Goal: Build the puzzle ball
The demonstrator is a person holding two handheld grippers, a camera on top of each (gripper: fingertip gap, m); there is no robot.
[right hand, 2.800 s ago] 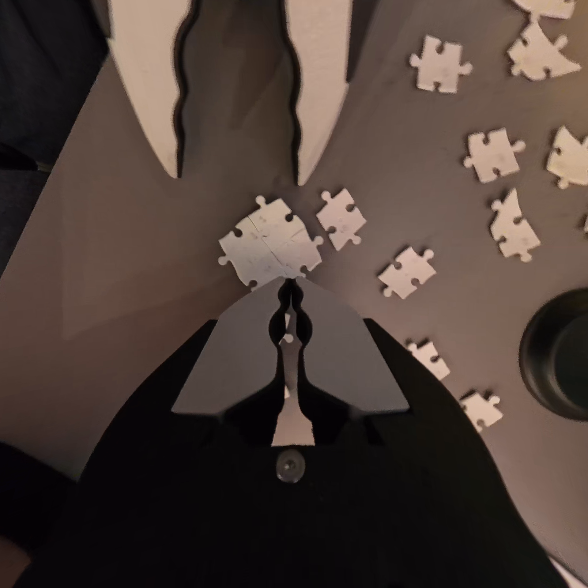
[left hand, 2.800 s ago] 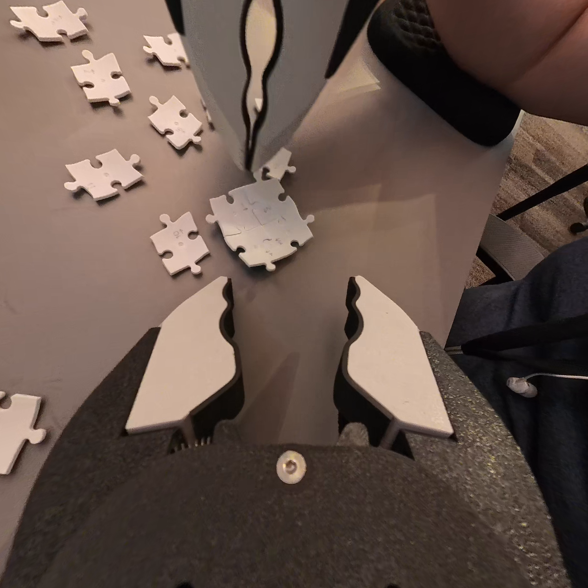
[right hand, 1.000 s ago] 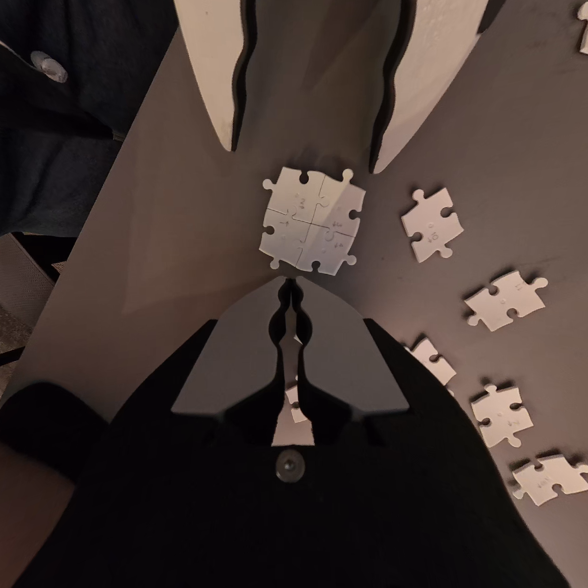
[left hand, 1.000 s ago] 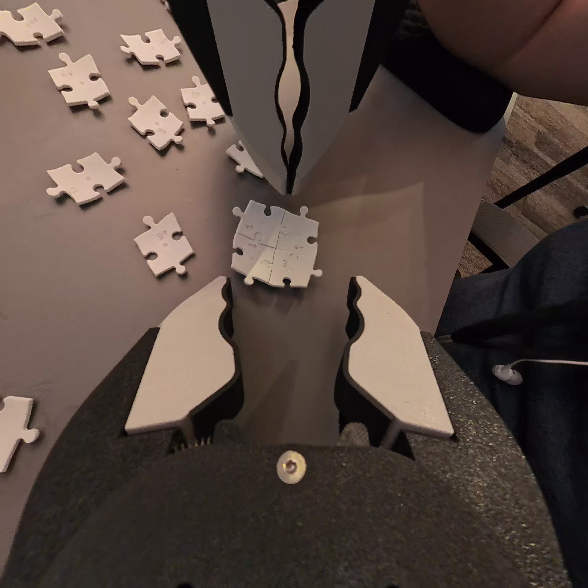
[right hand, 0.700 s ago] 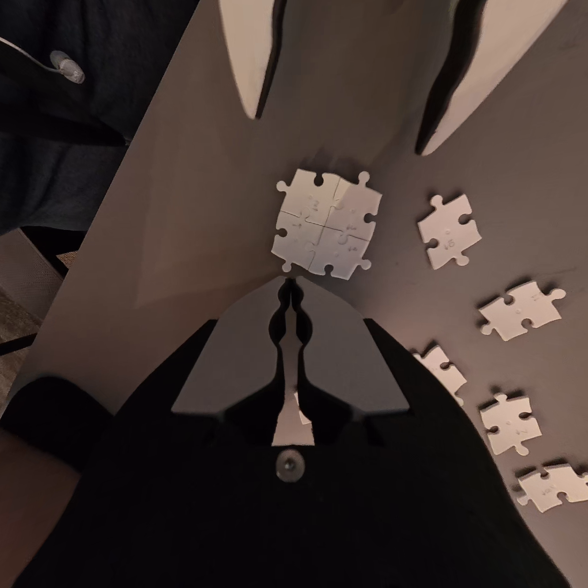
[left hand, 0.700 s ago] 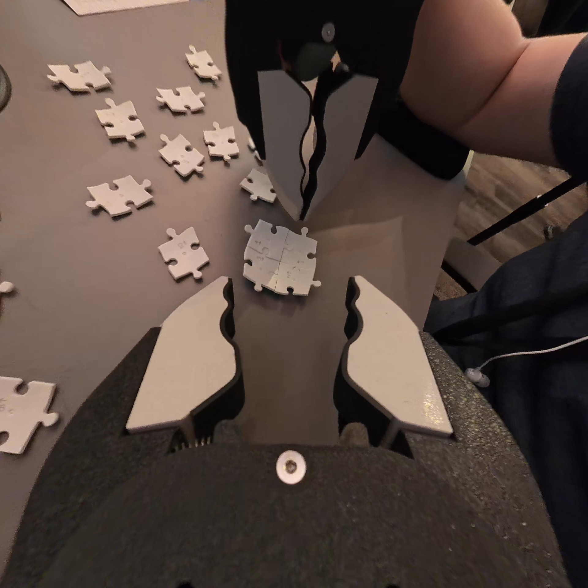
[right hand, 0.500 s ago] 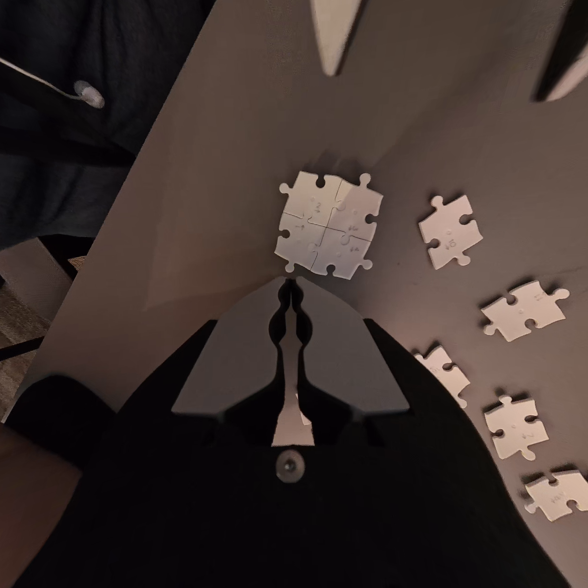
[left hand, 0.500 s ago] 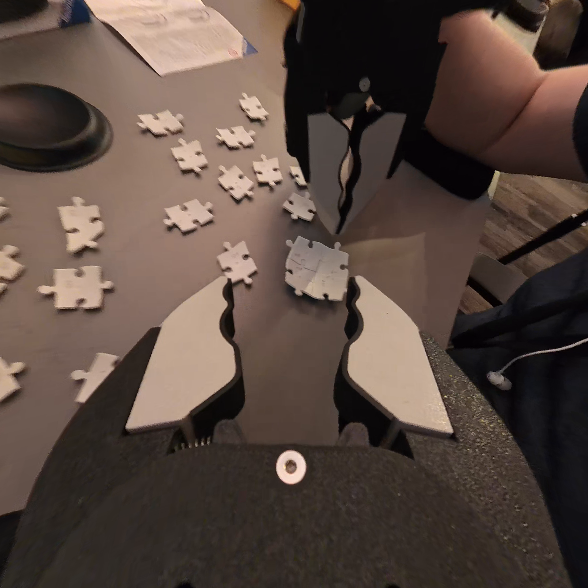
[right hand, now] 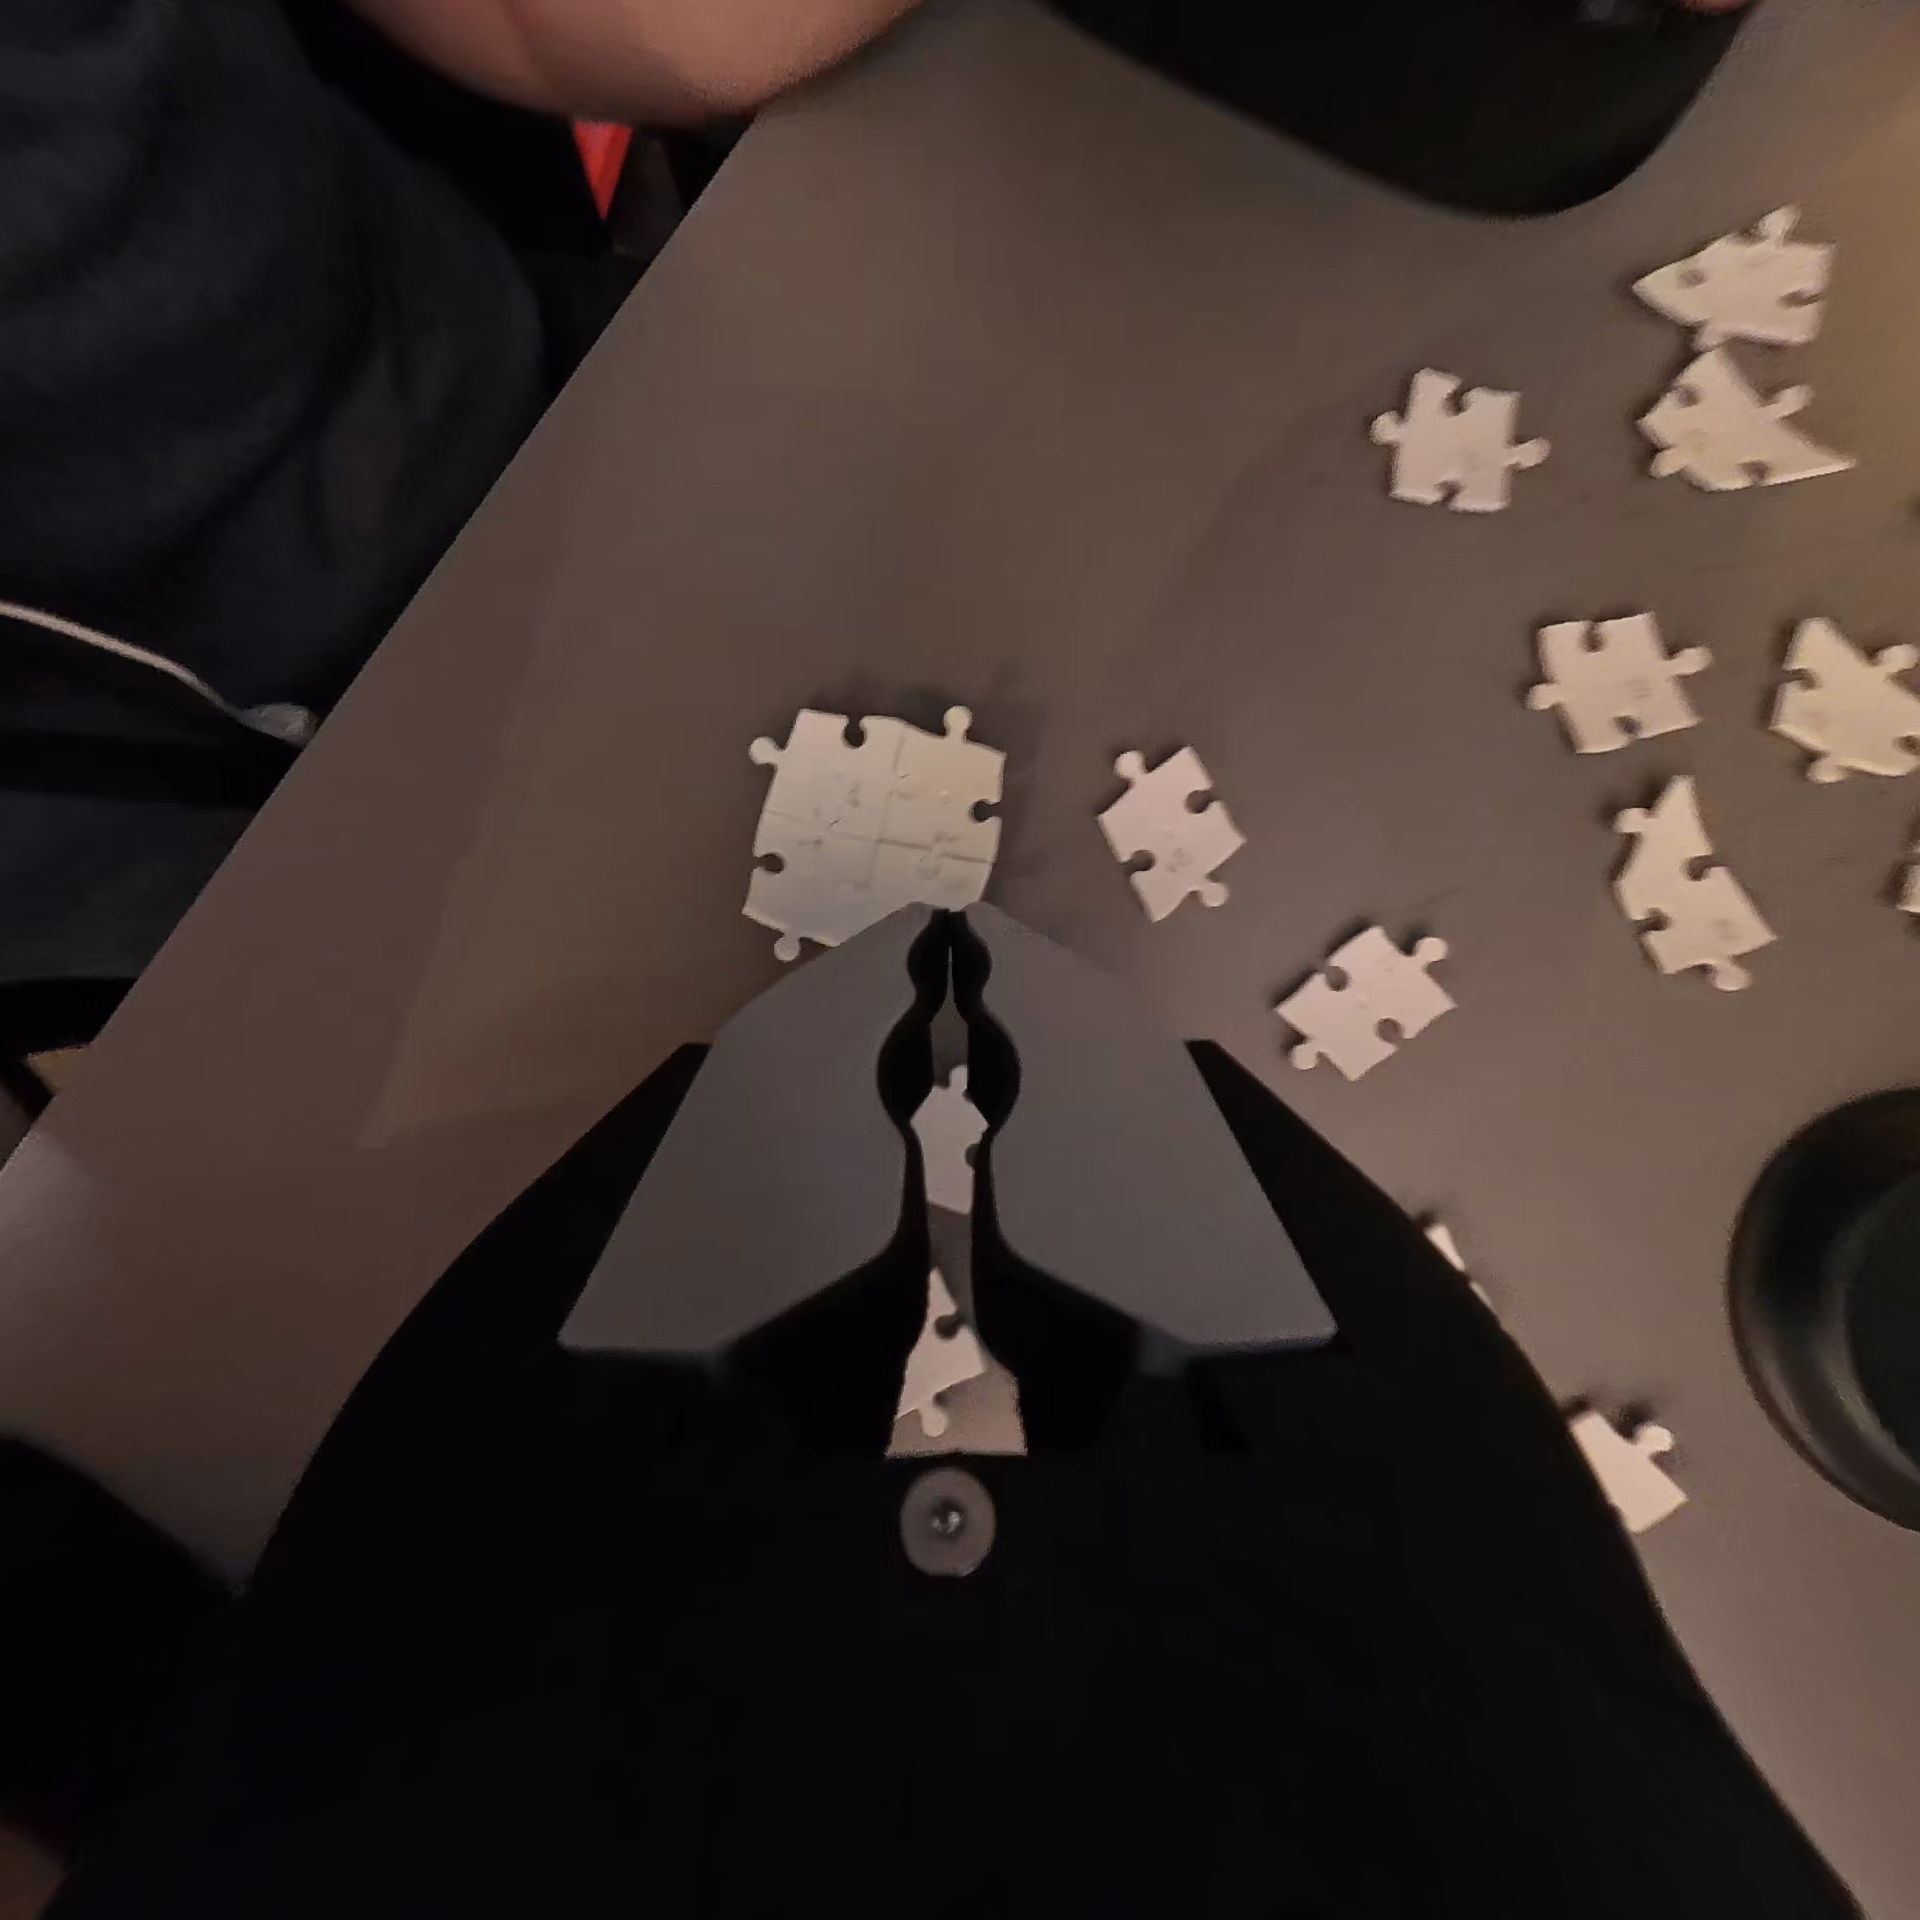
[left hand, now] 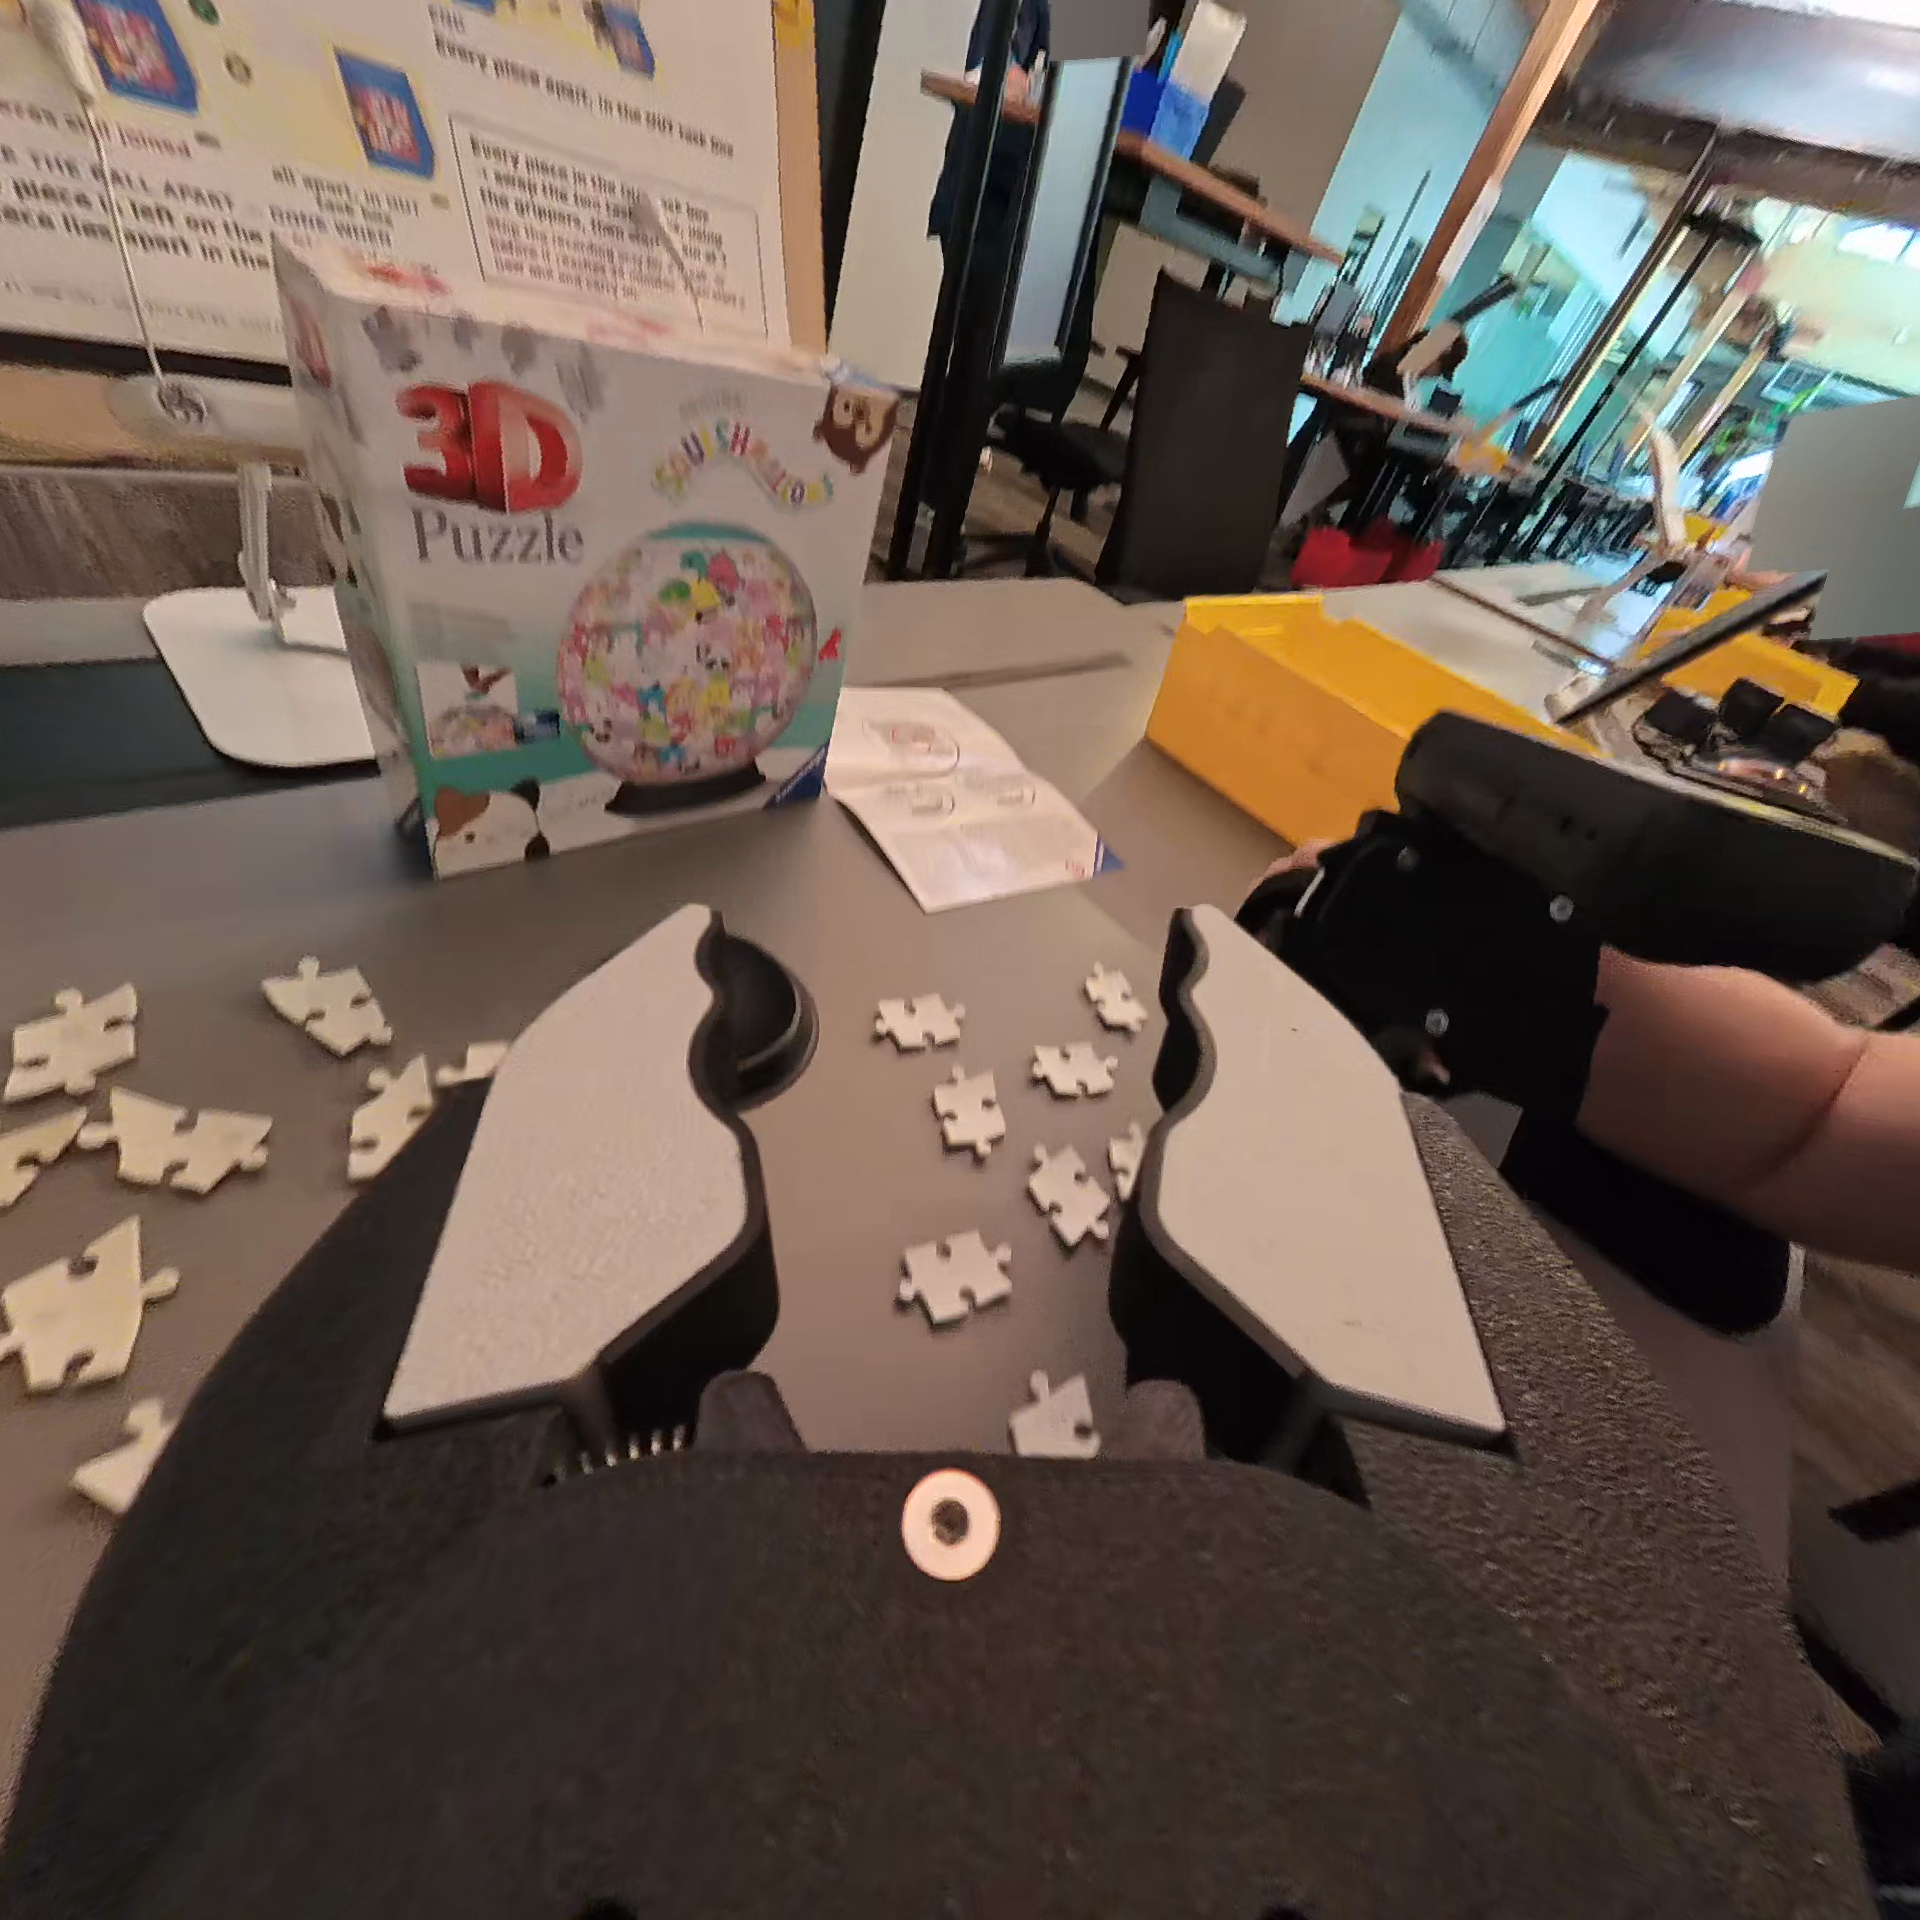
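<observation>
A joined patch of four white puzzle pieces (right hand: 878,821) lies on the grey table near its edge. My right gripper (right hand: 945,916) is shut, with its tips at the near edge of that patch and nothing held between them. My left gripper (left hand: 945,925) is open and empty, raised above the table and looking across it. Several loose white pieces (left hand: 954,1276) lie under and beyond it, and they also show in the right wrist view (right hand: 1174,831). The right gripper's black body (left hand: 1507,914), held in a hand, is at the right of the left wrist view. The patch is hidden there.
A puzzle box (left hand: 582,613) stands at the back, with a folded leaflet (left hand: 956,800) beside it and a yellow tray (left hand: 1299,707) to the right. A black round stand (right hand: 1849,1309) sits among the pieces. The table edge (right hand: 520,582) runs diagonally, with a person's dark clothing beyond it. Tip to tip, the grippers are about 15 centimeters apart.
My left gripper has lifted and tilted up away from the patch, still open, so its view now looks across the table. My right gripper stays shut at the patch's edge.
</observation>
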